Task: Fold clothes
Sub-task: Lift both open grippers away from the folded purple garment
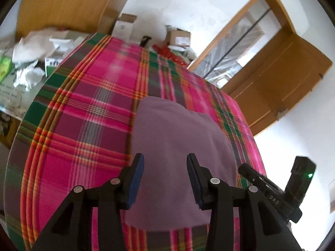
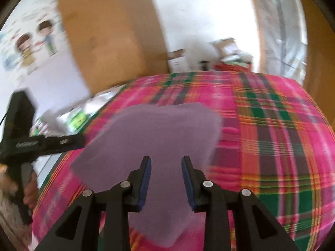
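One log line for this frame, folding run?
left gripper: open, empty | right gripper: open, empty | purple garment: folded on plaid bedspread

Your left gripper [image 1: 165,163] has matte black angular fingers [image 1: 136,179] faced with dark blue pads, each linkage pinned by round silver screws. Your right gripper [image 2: 166,165] is built the same; seen from the left wrist, its black body carries white lettering and a green light.
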A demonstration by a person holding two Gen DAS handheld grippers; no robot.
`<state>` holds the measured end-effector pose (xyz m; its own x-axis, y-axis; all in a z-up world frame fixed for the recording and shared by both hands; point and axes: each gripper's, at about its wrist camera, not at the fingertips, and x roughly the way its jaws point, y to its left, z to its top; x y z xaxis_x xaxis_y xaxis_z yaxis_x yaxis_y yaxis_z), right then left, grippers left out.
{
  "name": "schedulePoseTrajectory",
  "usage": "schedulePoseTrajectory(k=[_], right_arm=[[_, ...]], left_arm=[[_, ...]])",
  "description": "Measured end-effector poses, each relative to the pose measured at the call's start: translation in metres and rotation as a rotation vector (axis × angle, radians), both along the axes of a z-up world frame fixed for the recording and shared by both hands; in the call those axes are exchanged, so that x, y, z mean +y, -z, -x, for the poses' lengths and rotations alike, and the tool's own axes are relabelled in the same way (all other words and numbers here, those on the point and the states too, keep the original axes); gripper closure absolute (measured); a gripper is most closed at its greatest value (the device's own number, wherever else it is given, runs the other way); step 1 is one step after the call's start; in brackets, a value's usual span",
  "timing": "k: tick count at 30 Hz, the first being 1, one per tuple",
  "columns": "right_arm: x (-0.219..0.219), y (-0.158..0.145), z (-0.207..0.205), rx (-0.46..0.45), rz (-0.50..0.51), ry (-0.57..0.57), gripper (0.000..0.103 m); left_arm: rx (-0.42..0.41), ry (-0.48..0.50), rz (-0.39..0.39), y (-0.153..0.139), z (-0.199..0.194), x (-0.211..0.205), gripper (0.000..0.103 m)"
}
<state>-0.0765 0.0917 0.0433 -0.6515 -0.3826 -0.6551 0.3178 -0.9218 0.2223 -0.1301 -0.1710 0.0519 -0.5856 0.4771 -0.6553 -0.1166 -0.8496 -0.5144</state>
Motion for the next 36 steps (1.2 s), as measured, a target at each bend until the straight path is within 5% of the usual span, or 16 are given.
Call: schedulePoseTrajectory(k=[7,28,36], right_arm=[[-0.018,0.029,-0.012,-0.077,-0.040,-0.021,0.072],[-0.024,0.033,-0.065,-0.119,-0.095,0.093,0.072],[-0.043,0.042,-0.072,-0.132,-0.195,0.157,0.047]], left_arm=[[-0.011,0.026,0.041,0.014,-0.014,0.009,0.059],[0.059,-0.037,0.115,0.024,-0.068,0.021,0.059],[0.004,-0.027,0.269,0.035,-0.088,0.048,0.059]])
